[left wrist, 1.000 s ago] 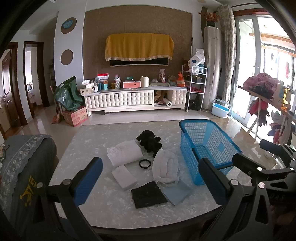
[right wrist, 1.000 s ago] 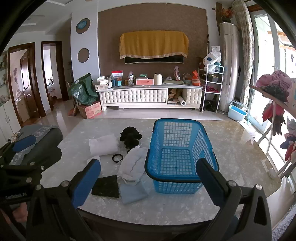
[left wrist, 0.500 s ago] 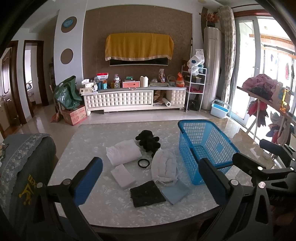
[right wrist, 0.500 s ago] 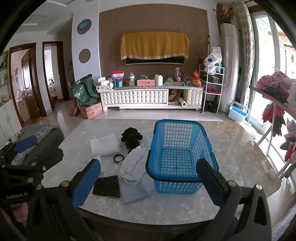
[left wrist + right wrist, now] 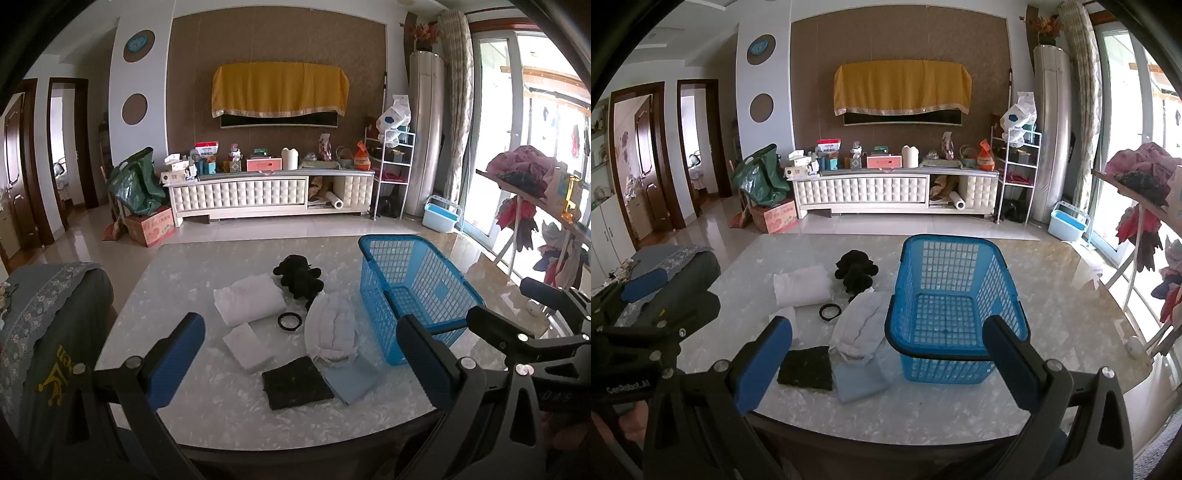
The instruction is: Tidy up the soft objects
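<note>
Nearest the cameras, the left gripper [image 5: 301,354] and the right gripper [image 5: 886,360] both hang above the near edge of the marble table [image 5: 1063,332], each with its fingers spread wide and nothing between them. Just beyond lie the soft objects, all on the tabletop and none yet in the blue basket [image 5: 955,306]: a black cloth [image 5: 295,382] touching a light-blue cloth [image 5: 351,378], a small white pad [image 5: 247,345], a crumpled white garment [image 5: 332,332] resting against the basket's left wall, a black ring [image 5: 289,320], a folded white towel [image 5: 249,299], and farthest, a black plush toy [image 5: 299,277]. The basket appears empty, so the work is judged to be at its start. To do the first pick well, the left gripper should descend on the nearest cloth, pinching a raised edge or fold, not flat fabric, while the right gripper steadies the basket or takes the garment beside it; overlapping pieces may drag along if lifted quickly. Compared with a second ago, the objects sit slightly farther up in both views, suggesting a small shift of both grippers; nothing on the table has moved.
</note>
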The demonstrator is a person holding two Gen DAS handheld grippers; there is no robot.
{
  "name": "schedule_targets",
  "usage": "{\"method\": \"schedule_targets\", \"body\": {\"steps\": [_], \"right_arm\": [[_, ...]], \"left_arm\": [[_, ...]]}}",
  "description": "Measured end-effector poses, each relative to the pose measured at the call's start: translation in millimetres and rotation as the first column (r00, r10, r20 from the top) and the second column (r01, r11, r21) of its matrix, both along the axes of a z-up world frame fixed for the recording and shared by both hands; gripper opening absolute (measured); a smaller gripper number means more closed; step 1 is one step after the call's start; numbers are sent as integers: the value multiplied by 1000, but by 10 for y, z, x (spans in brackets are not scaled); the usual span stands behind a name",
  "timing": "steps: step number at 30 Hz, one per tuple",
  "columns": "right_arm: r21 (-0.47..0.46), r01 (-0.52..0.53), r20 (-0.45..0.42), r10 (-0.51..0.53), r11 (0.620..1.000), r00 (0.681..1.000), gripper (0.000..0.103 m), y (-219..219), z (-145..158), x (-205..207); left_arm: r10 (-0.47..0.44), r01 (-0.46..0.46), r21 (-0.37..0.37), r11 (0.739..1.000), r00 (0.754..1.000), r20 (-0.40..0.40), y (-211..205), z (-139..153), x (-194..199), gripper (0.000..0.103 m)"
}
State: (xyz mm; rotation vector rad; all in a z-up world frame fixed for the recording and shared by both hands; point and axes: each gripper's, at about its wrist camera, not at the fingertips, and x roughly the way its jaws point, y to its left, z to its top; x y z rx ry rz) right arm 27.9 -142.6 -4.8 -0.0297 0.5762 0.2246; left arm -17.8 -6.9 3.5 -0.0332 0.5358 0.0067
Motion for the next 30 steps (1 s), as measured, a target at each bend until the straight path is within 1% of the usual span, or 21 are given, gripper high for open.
{"method": "schedule_targets", "body": {"steps": [30], "right_arm": [[3, -11, -20, 11, 1000, 1000, 103, -19, 14, 2]], "left_arm": [[-18, 18, -2, 1000, 1000, -2, 11, 35, -9, 103]]}}
